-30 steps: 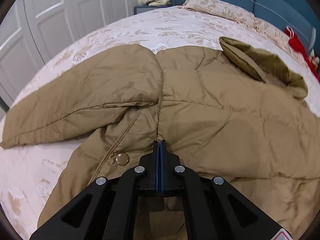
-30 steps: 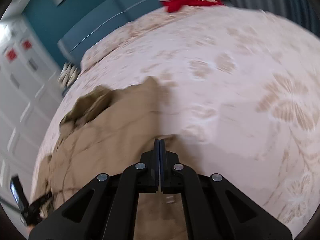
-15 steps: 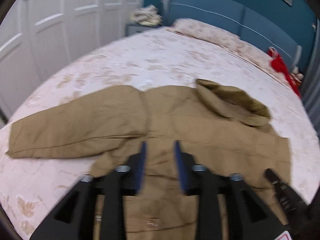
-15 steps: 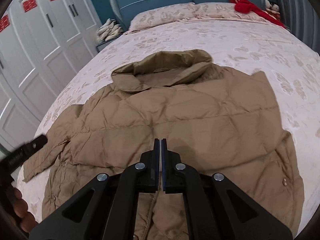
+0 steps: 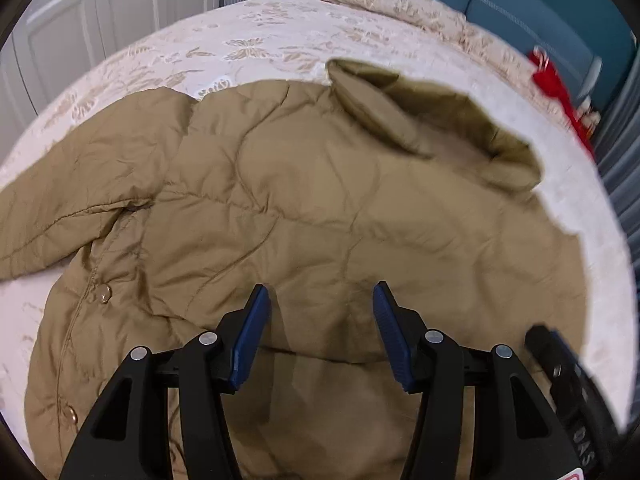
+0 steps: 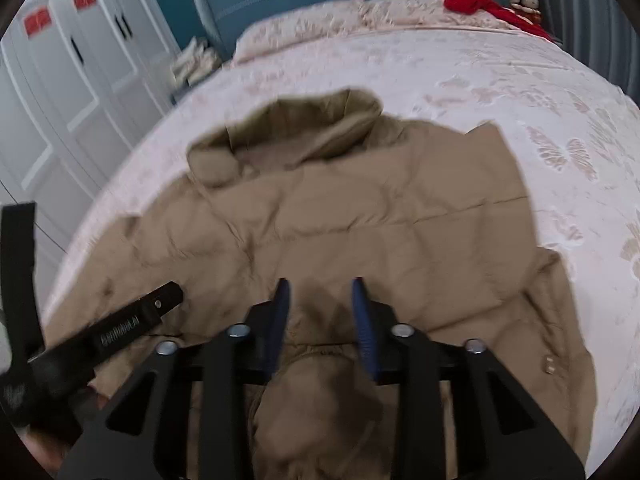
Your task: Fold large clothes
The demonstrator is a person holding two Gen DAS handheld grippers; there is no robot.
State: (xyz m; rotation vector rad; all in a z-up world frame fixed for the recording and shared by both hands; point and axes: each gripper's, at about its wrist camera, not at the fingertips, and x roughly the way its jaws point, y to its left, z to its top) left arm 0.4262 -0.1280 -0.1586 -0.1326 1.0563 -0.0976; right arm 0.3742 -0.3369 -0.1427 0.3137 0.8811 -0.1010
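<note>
As jacket [image 5: 320, 200] lies flat, tongs [image 5: 320, 332] parted

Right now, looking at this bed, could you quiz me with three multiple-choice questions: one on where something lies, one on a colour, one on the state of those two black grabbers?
1. Where does the red cloth lie?
A. by the headboard
B. on the jacket
C. on the floor

2. What colour is the jacket?
A. grey
B. tan
C. blue

3. How do the left gripper and right gripper stand?
A. both clamped on the jacket
B. one clamped on it, one open
C. both open, gripping nothing

Answers: 1 A, it sits at the far end of the bed; 2 B, the quilted fabric is tan; 3 C, both have just been opening, with gaps between their blue pads.
</note>
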